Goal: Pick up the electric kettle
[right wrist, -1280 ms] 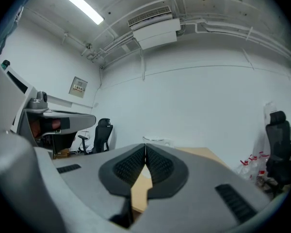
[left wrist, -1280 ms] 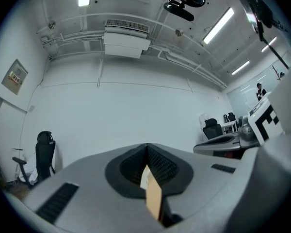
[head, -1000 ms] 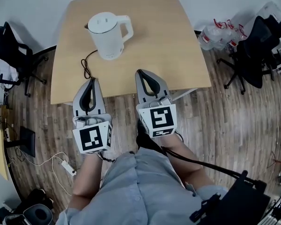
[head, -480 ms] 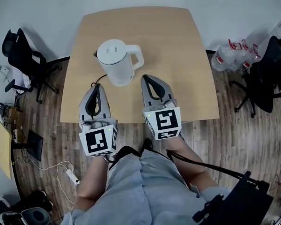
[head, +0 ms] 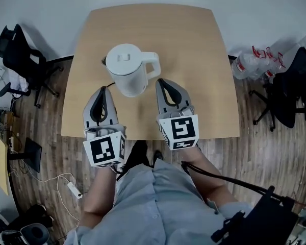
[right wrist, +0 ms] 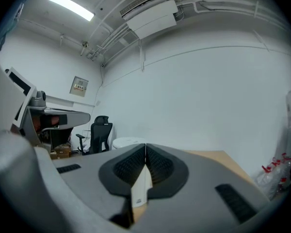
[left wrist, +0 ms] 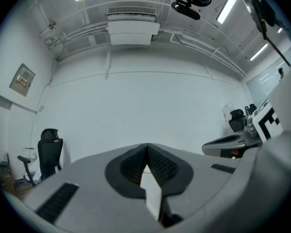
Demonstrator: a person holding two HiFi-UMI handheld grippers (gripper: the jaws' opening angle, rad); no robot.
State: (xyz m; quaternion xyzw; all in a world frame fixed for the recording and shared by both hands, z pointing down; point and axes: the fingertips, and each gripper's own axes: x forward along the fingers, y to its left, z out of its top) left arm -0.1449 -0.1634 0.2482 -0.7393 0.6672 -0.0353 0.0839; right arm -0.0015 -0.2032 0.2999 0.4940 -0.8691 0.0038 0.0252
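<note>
A white electric kettle (head: 128,76) stands on the wooden table (head: 194,50), its handle (head: 154,65) pointing right. My left gripper (head: 102,89) is shut with nothing in it, its tip just left of the kettle's base over the table's near part. My right gripper (head: 162,80) is also shut on nothing, its tip just right of the kettle, below the handle. In the left gripper view the jaws (left wrist: 146,148) meet in front of a bare white wall. The right gripper view shows the closed jaws (right wrist: 145,148) and the kettle's lid (right wrist: 128,141) just beyond, slightly left.
Black office chairs stand left (head: 18,55) and right (head: 290,93) of the table. Plastic bottles (head: 250,65) lie on the floor at the right. A power strip with white cable (head: 71,188) lies on the wooden floor near my left side. The table's far half (head: 158,24) is bare.
Both grippers have moved forward from the table's near edge over the tabletop and now flank the kettle. Both stayed shut. The kettle has not moved on the table.
</note>
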